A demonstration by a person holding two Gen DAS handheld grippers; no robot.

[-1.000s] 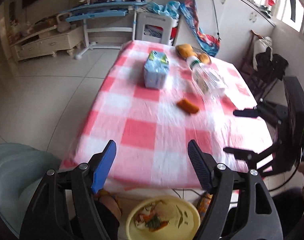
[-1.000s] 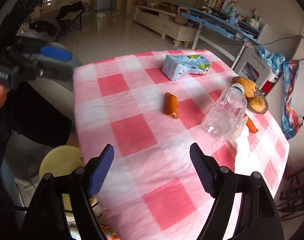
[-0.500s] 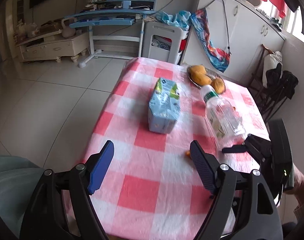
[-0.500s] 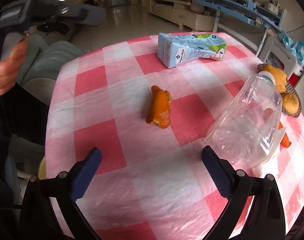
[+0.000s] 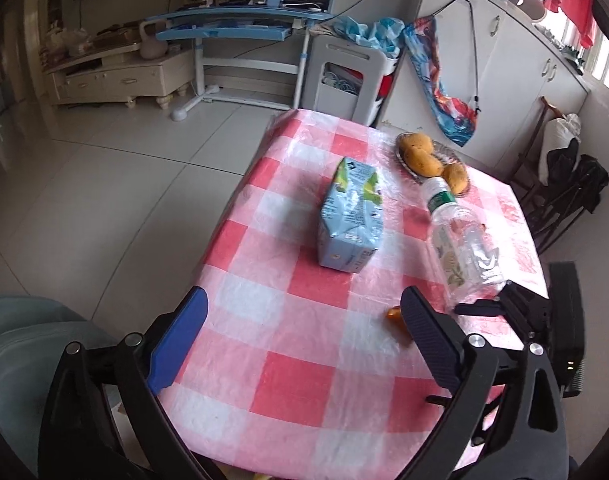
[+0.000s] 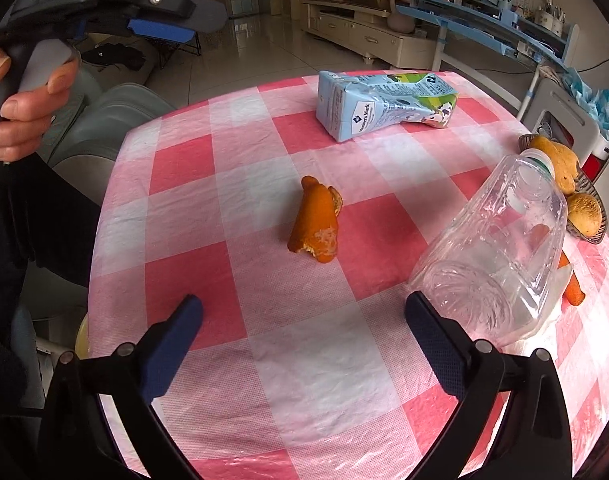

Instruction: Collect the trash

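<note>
Both grippers are hovering over the checked table [image 6: 232, 132] with nothing in them. The left gripper [image 5: 300, 344] is opening up, nothing between its fingers; the right gripper [image 6: 304, 344] has its fingers spread wide and empty too.

The orange peel [image 6: 316, 220] lies ahead of the right fingers, roughly centred between them. I'd guess it's featherlight, floppy and a bit slick, so pinch across the thick middle. The clear bottle [image 6: 496, 256] lies on its side just beyond the right-hand finger; looks empty and crushable, so grab the body gently. The milk carton [image 5: 350, 216], dented, lies well ahead of the left fingers; take it across the narrow sides.
</note>
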